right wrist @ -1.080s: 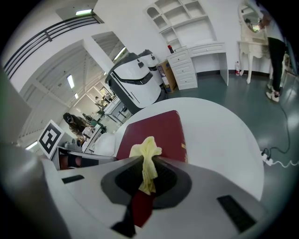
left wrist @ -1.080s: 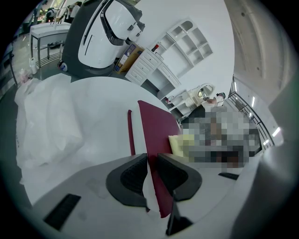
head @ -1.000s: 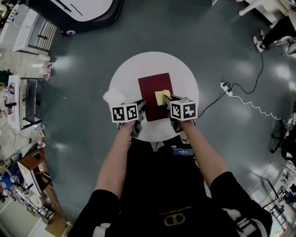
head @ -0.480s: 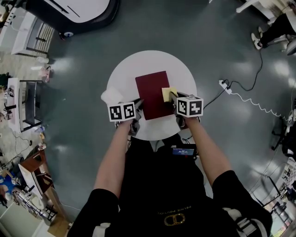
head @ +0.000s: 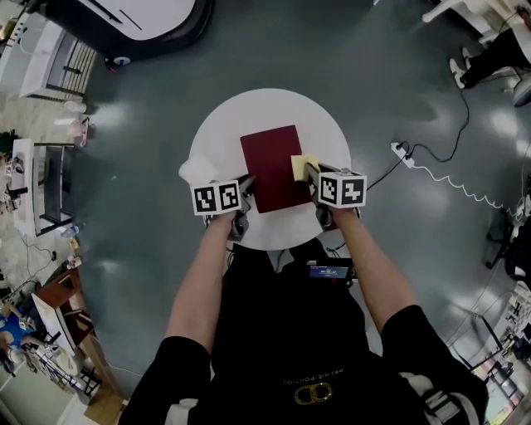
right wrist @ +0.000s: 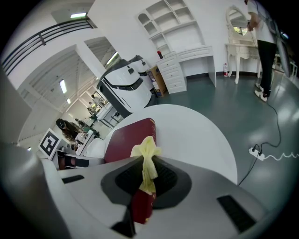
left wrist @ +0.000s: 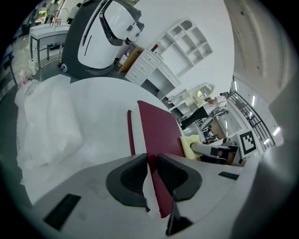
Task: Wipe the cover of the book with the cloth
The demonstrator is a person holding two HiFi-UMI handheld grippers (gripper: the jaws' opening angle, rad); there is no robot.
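Observation:
A dark red book (head: 272,166) lies closed in the middle of the round white table (head: 323,124). My right gripper (head: 310,172) is shut on a crumpled yellow cloth (head: 302,166), which rests on the cover near the book's right edge. In the right gripper view the cloth (right wrist: 147,156) sticks up between the pads, over the book (right wrist: 126,135). My left gripper (head: 246,184) sits at the book's near left corner. In the left gripper view its jaws (left wrist: 150,170) pinch the edge of the book (left wrist: 161,135).
A crumpled white plastic sheet (head: 199,170) lies at the table's left edge, close beside my left gripper. On the floor to the right run a power strip (head: 400,152) and cables. A large dark machine (head: 141,21) stands beyond the table.
My right gripper has slid the yellow cloth from the middle of the cover to the book's right edge. The left gripper has kept its hold at the near left corner.

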